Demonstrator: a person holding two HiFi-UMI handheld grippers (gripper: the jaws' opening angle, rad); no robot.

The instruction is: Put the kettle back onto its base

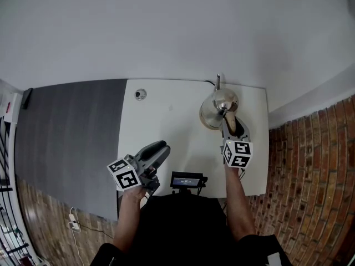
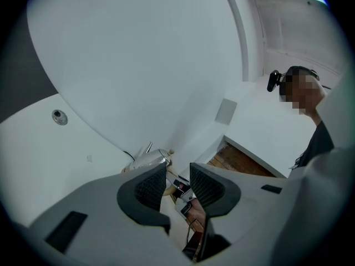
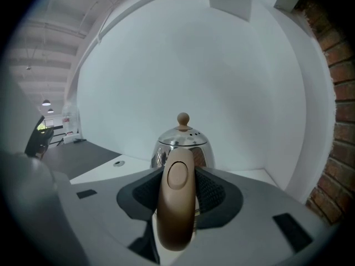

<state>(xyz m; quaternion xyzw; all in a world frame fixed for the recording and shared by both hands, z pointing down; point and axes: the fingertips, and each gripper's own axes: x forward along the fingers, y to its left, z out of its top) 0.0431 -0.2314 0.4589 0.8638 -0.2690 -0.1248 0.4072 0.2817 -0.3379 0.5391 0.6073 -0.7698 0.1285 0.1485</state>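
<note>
Kettle [image 1: 219, 105]: a shiny steel pot with a small round knob [image 3: 182, 118] on the lid. It is standing toward the far right of the white table [image 1: 177, 121].
Under the kettle: we are seeing a pale disc [image 1: 204, 119] peeking out at its left side. It is possibly the base, though the head view is too small for us to say whether the pot is seated on it.
Cord [image 1: 208, 82]: a thin dark line is running off from the kettle toward the table's far edge.
Right gripper [image 1: 231, 127]: its jaws are pressing in from both sides on the kettle's tan handle [image 3: 177, 204]. In the right gripper view the handle is filling the space between the dark ribbed pads [image 3: 209, 193].
Left gripper [image 1: 160, 147]: it is hovering over the near left part of the table, well apart from the kettle. Its jaws are standing a narrow gap apart with nothing held between them, and only the distant kettle [image 2: 148, 159] is showing past them.
Round fitting [image 1: 140, 94]: it is sitting flush in the tabletop near the far left corner.
Black device [image 1: 186, 180]: it is sitting at the table's near edge between the two arms.
Grey surface [image 1: 72, 132]: a dark panel is lying just beside the table on the left.
</note>
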